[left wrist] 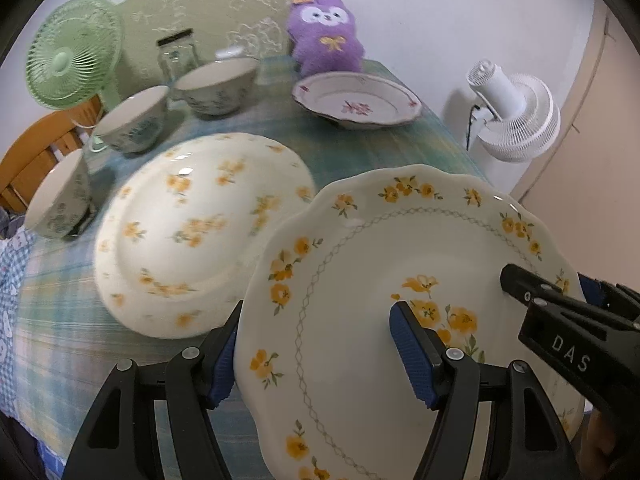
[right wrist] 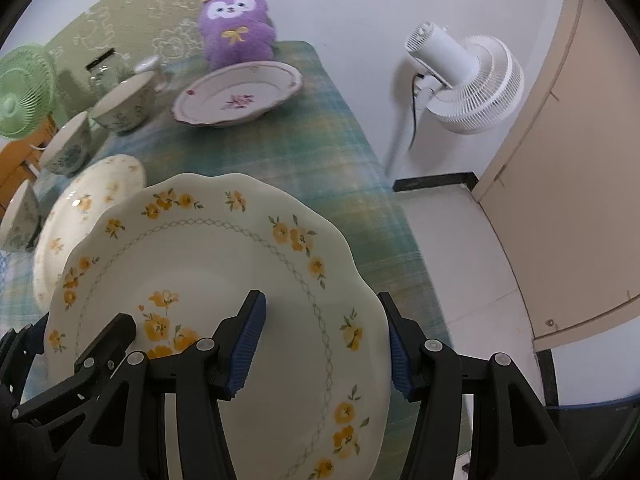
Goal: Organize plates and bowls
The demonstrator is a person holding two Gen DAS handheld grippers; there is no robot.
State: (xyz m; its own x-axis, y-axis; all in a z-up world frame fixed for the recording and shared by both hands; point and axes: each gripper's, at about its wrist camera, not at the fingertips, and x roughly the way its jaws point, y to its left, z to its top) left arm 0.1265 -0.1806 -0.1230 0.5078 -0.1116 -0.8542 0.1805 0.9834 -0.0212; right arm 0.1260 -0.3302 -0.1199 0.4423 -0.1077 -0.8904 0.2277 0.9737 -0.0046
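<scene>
Both tools [left wrist: 320, 354] [right wrist: 324, 344] clamped on yellow-flowered plate [left wrist: 360, 240].

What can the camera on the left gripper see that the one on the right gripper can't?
Only the left wrist view shows the whole green fan and much of the wooden chair behind the bowls. Only the right wrist view shows the floor beside the table and the full beige door. Both show the scalloped yellow-flower plate gripped from either side by the left gripper and right gripper, the second yellow-flower plate lying on the tablecloth, three bowls, the pink-flower dish, the purple plush toy and the white fan.
</scene>
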